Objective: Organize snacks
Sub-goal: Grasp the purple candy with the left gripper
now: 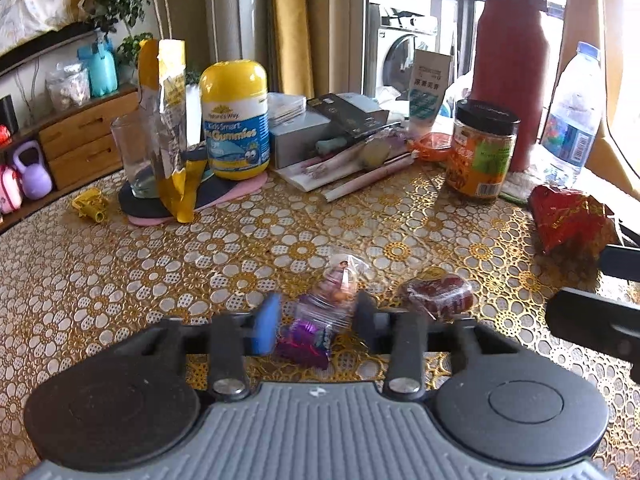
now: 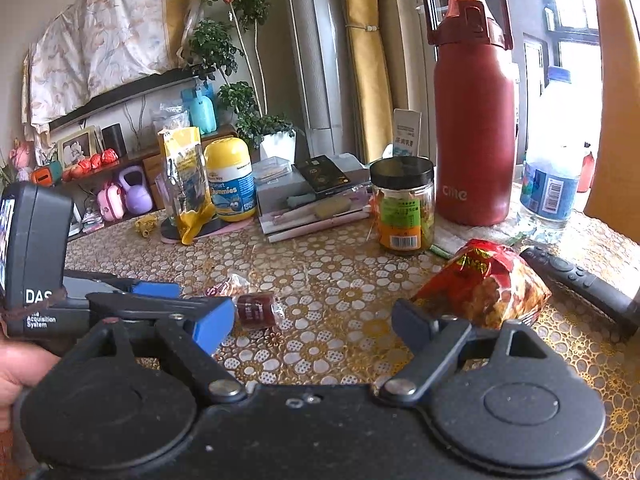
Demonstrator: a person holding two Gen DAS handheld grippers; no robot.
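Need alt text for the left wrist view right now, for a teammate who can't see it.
The left hand-held gripper is open around a small purple-and-clear candy packet on the gold floral tablecloth, with a dark red wrapped candy just to its right. Behind stand a yellow gummies bottle, a black-lidded jar and a red flask.

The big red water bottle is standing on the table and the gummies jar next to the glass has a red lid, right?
Not quite. The gummies jar has a yellow lid, not a red one; the left wrist view shows it clearly. The rest holds: the big red water bottle stands upright on the table, and the jar is near the glass.
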